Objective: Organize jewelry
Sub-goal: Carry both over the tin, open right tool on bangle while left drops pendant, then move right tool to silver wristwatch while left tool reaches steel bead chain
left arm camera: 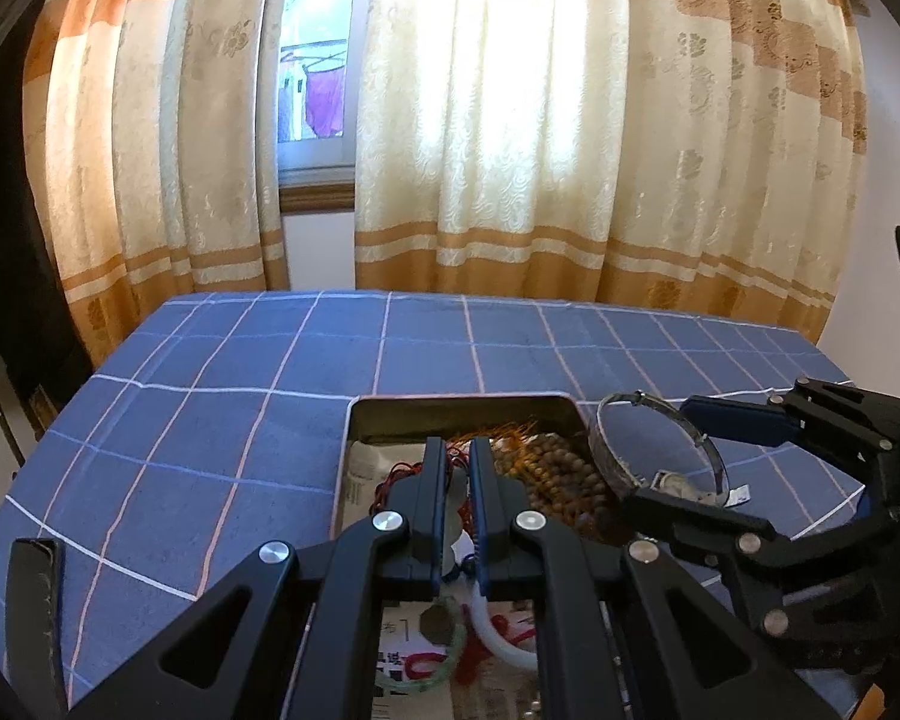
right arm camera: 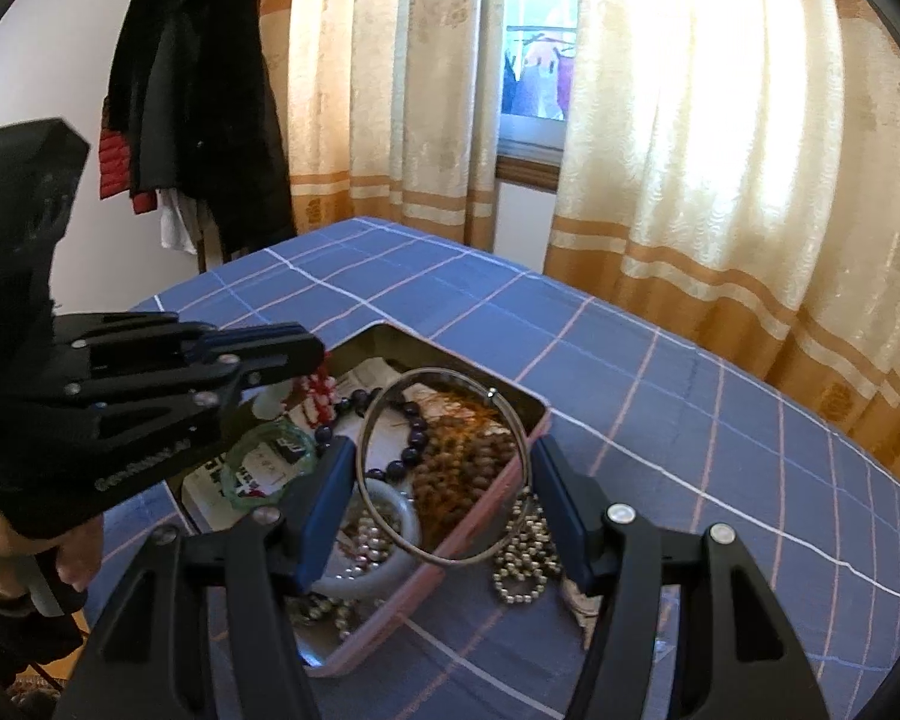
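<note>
A pink metal tin point(right arm camera: 480, 510) sits on the blue checked tablecloth, full of jewelry: brown wooden beads point(right arm camera: 462, 456), a dark purple bead bracelet point(right arm camera: 414, 426), a green bangle point(right arm camera: 258, 468), a white bangle point(right arm camera: 384, 540) and pearl strands. My left gripper point(left arm camera: 459, 468) is over the tin, shut on a pale pendant with red cord point(left arm camera: 457, 498). My right gripper point(right arm camera: 444, 480) is shut on a thin silver bangle point(right arm camera: 444, 468), held upright over the tin's right edge; the bangle also shows in the left wrist view point(left arm camera: 654, 450). A silver ball chain point(right arm camera: 522, 558) lies beside the tin.
The tablecloth point(left arm camera: 210, 420) covers the table, whose far edge meets cream and orange curtains point(left arm camera: 510, 180). Dark coats point(right arm camera: 198, 96) hang at the far left of the right wrist view. Printed paper lines the tin's bottom point(left arm camera: 408, 654).
</note>
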The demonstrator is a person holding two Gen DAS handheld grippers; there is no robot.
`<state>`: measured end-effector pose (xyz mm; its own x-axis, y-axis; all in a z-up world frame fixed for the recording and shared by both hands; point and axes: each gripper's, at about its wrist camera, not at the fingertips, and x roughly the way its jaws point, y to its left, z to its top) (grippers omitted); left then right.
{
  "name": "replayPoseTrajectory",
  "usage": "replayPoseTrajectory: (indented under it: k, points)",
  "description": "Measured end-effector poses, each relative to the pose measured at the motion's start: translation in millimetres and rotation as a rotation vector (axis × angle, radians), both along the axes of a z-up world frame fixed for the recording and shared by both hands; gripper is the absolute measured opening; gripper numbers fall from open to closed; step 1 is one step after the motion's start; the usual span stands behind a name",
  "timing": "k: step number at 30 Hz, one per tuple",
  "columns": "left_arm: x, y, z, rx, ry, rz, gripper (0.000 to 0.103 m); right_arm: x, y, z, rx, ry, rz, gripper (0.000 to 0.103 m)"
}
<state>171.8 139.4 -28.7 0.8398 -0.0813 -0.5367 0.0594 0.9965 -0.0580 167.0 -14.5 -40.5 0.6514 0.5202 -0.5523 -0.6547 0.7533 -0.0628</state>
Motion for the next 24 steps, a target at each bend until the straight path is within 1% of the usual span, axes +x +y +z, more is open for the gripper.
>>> replayPoseTrajectory:
  k: [6,9,14,15,16,17,18,19,20,21,22,24]
  points:
    - [6,6,-14,-0.015,0.038,-0.005,0.007,-1,16,-13,-0.027,0.029,0.042,0.063]
    - [10,7,-18,-0.033,0.069,-0.011,0.008,0,22,-21,-0.044,0.046,0.050,0.063]
    - [13,10,-24,-0.048,0.093,0.000,0.008,0,25,-28,-0.051,0.063,0.059,0.063]
    - [13,10,-23,-0.048,0.095,0.000,0.010,1,25,-29,-0.050,0.066,0.059,0.063]
    - [13,10,-23,-0.045,0.096,0.006,0.015,1,26,-30,-0.052,0.073,0.066,0.063]
    - [13,9,-22,-0.043,0.093,0.010,0.035,1,27,-30,-0.051,0.078,0.076,0.064]
    - [13,9,-21,-0.042,0.086,0.014,0.063,1,28,-31,-0.048,0.081,0.084,0.064]
    - [11,10,-19,-0.035,0.067,0.036,0.077,0,29,-32,-0.047,0.079,0.082,0.066]
    - [8,10,-17,-0.035,0.047,0.053,0.089,-1,29,-32,-0.046,0.076,0.082,0.070]
    - [7,12,-16,-0.045,0.037,0.054,0.089,-2,27,-31,-0.038,0.068,0.080,0.074]
    - [6,14,-14,-0.063,0.038,0.051,0.089,-4,24,-29,-0.026,0.058,0.069,0.076]
    - [6,18,-13,-0.077,0.050,0.074,0.089,-7,15,-23,0.005,0.043,0.058,0.083]
